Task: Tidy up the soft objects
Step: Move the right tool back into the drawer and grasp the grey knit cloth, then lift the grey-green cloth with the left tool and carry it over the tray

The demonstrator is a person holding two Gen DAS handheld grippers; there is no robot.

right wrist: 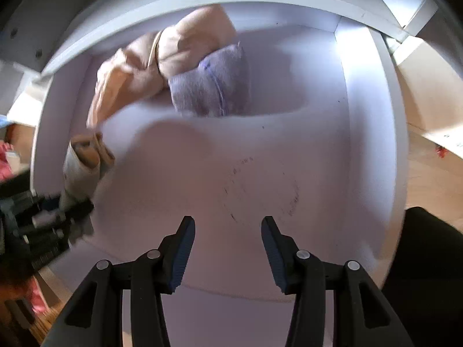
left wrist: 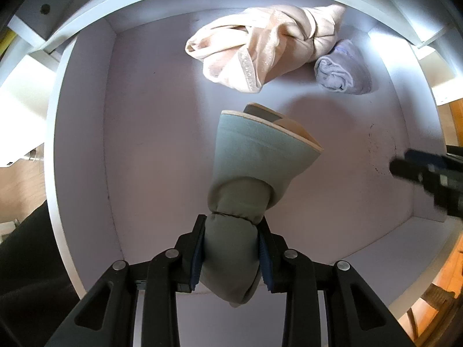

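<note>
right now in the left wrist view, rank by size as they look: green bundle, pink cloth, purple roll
1. Green bundle, though it is nearest the camera, so unsure.
2. Pink cloth.
3. Purple roll, clearly smallest.

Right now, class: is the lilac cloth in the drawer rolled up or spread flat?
Rolled up. The lilac cloth is a compact bundle with its layered spiral end showing, lying beside the peach garment.

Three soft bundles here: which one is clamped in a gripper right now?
The grey-green rolled bundle, pinched between the left gripper fingers. The peach bundle and lavender roll lie loose at the drawer's back.
</note>
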